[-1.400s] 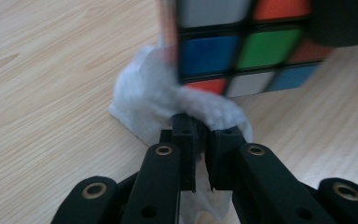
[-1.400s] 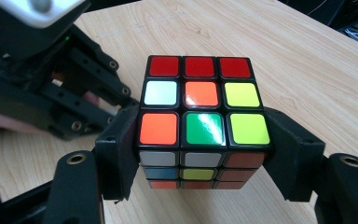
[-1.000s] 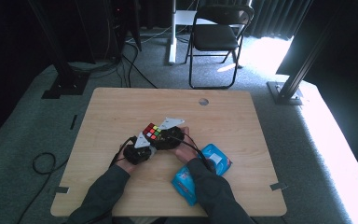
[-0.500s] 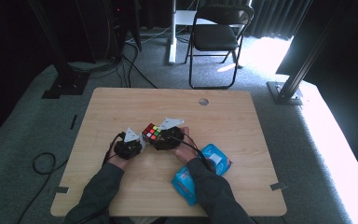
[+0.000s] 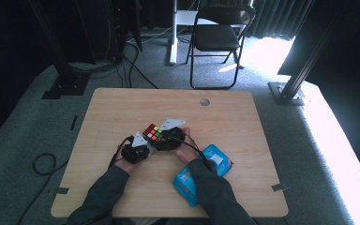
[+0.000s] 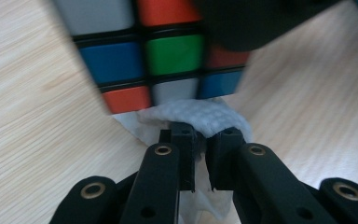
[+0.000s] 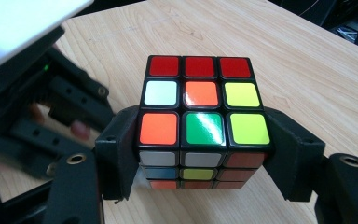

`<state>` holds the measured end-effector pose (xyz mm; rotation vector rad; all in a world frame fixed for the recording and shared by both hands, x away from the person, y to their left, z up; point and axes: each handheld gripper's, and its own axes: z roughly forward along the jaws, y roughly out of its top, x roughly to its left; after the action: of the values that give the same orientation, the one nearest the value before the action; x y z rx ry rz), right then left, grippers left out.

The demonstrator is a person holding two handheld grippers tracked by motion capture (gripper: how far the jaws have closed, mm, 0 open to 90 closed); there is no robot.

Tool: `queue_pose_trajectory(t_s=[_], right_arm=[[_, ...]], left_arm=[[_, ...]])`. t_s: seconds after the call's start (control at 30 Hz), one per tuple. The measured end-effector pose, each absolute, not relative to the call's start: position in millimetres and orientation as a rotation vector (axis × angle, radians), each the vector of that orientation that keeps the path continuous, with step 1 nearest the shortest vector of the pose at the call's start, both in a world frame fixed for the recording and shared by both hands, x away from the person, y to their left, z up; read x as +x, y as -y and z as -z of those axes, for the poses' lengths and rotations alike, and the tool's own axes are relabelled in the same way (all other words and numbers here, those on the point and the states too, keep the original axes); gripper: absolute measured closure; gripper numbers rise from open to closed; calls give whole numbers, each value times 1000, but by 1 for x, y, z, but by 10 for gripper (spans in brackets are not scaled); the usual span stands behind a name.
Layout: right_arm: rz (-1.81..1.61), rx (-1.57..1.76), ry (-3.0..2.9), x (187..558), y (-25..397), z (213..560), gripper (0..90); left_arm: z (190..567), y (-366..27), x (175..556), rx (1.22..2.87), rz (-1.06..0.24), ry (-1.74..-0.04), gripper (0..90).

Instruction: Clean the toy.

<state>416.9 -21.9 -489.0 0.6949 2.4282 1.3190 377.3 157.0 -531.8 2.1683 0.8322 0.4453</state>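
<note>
Right gripper view: a glossy puzzle cube (image 7: 204,122) with black edges and square stickers of red, orange, white, yellow and green sits clamped between the right gripper's (image 7: 204,154) two matte black jaws, which are spread to the cube's full width and press its two opposite sides. The cube rests low on the pale wood-grain table (image 7: 307,60), its top face turned up toward the camera.

In the left gripper view, the left gripper (image 6: 200,140) has its jaws drawn nearly together, pinching a white, dimpled wipe (image 6: 205,116). The bunched wipe lies just past the fingertips and touches the cube's lower edge, where blue, green, orange and grey squares show.

From the high view, both grippers meet near the table's middle, the left gripper (image 5: 138,149) just beside the cube (image 5: 153,132). Two shiny blue packets (image 5: 218,159) lie beside the person's right forearm.
</note>
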Motion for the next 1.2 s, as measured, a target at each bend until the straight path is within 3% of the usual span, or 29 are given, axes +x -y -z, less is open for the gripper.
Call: queue_pose_trajectory(t_s=[0.37,1.2], right_arm=[[-1320,708,-2418,417,23,489,343],[-1308,716,-2418,418,23,489,342]], left_arm=[[532,-144,370,2177,-432,-775,830],[523,-199,381,2006,-558,-1056,828]])
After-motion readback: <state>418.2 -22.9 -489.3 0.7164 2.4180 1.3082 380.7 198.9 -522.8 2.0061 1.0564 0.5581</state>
